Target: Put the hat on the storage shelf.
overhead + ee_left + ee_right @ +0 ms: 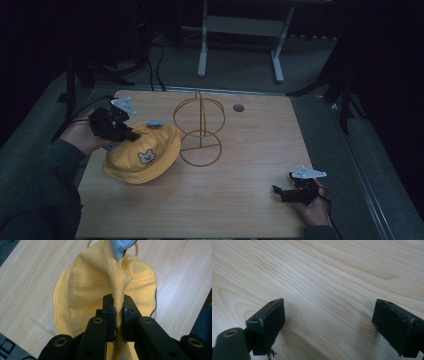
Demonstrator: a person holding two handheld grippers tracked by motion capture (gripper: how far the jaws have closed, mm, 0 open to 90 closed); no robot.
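A yellow child's hat (142, 152) with a small bear face patch and a light blue tab on top hangs partly lifted at the left of the wooden table (240, 200). My left gripper (131, 136) is shut on a pinched fold of the hat's fabric (119, 302); the jaws press the cloth from both sides. Just right of the hat stands a tan wire hat stand (200, 131) made of rings on a round base. My right gripper (276, 192) rests low near the table's front right, jaws wide apart (329, 320) with bare wood between them.
A small grey round cap (238, 107) is set in the table near its far edge. Beyond the table stand white frame legs (202, 55) on grey floor, with dark cables at the far left. A person's sleeve (40, 195) covers the front left corner.
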